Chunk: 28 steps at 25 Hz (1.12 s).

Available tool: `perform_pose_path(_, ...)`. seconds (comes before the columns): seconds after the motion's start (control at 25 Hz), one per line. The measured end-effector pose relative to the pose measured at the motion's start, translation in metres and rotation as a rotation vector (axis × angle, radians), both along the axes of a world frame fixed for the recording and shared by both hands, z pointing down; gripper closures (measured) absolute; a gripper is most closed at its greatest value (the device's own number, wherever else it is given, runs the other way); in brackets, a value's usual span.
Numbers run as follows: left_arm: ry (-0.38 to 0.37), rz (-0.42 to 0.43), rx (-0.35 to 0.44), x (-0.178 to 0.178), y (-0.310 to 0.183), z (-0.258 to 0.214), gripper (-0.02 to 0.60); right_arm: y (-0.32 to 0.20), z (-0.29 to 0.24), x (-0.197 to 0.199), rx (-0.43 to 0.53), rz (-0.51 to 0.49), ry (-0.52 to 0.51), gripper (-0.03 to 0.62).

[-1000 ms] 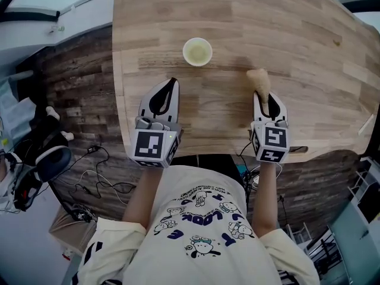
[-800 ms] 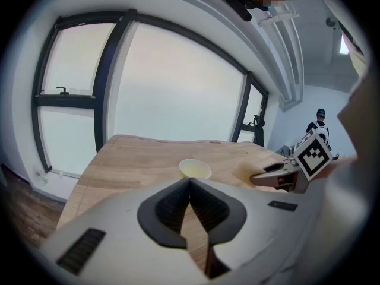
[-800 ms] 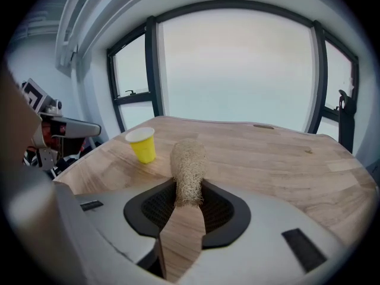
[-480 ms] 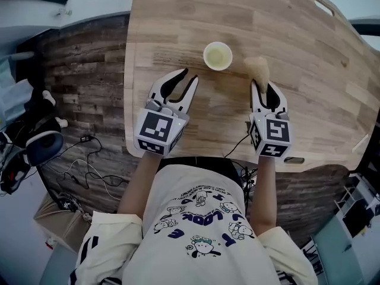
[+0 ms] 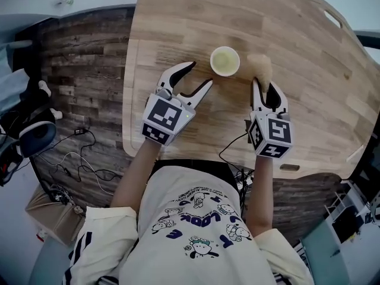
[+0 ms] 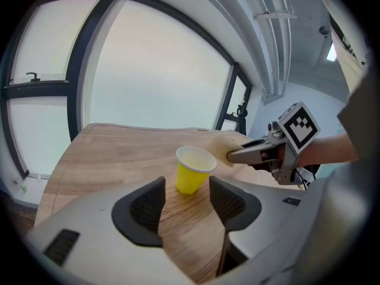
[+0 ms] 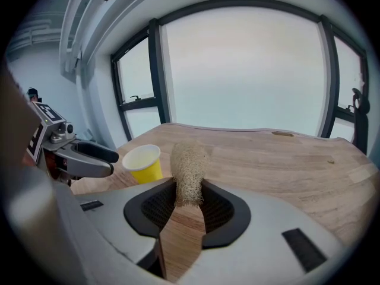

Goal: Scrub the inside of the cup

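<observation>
A small yellow paper cup [image 5: 225, 61] stands upright on the wooden table [image 5: 297, 46]; it also shows in the left gripper view as the cup [image 6: 193, 169] and in the right gripper view as the cup [image 7: 143, 162]. My left gripper [image 5: 193, 77] is just short of the cup on its left, its jaws opening, nothing between them; the cup sits a little ahead of the gap [image 6: 187, 203]. My right gripper [image 5: 265, 89] is shut on a tan loofah scrubber [image 5: 260, 67], which sticks out past the jaws beside the cup, seen as the scrubber [image 7: 189, 172].
The table's front edge [image 5: 196, 156] runs just behind both grippers. Left of the table lie a dark plank floor [image 5: 83, 88], cables [image 5: 83, 171] and a headset [image 5: 32, 138]. Large windows [image 7: 243, 70] stand beyond the table's far edge.
My left gripper has opened from shut and moved forward and right toward the cup. The right gripper, still holding the scrubber, has come closer to the cup.
</observation>
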<state>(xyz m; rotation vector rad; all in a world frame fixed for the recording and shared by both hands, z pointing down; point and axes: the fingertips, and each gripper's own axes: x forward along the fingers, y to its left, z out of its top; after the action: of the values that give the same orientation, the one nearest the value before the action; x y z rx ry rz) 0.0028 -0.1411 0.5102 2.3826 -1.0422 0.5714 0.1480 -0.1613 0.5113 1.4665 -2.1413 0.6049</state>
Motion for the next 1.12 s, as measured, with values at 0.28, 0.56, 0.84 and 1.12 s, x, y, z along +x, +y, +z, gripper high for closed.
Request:
perform_pose_path(0.28, 0.014, 0.035, 0.013, 0.015, -0.013, 0.009, 0.245, -0.01, 0.003, -0.012, -0.006, -0.005, -0.005, 0.487)
perform_pose_path(0.56, 0.012, 0.091, 0.012, 0.031, -0.019, 0.019, 0.178, -0.017, 0.01, -0.019, -0.022, -0.015, -0.007, 0.487)
perform_pose_path(0.84, -0.01, 0.118, 0.008, 0.044, -0.025, 0.031, 0.178, -0.02, 0.014, -0.014, -0.03, 0.013, -0.013, 0.487)
perform_pose_path(1.12, 0.013, 0.116, 0.009, 0.052, -0.034, 0.03, 0.178, -0.018, 0.016, -0.009, -0.038, 0.021, -0.025, 0.485)
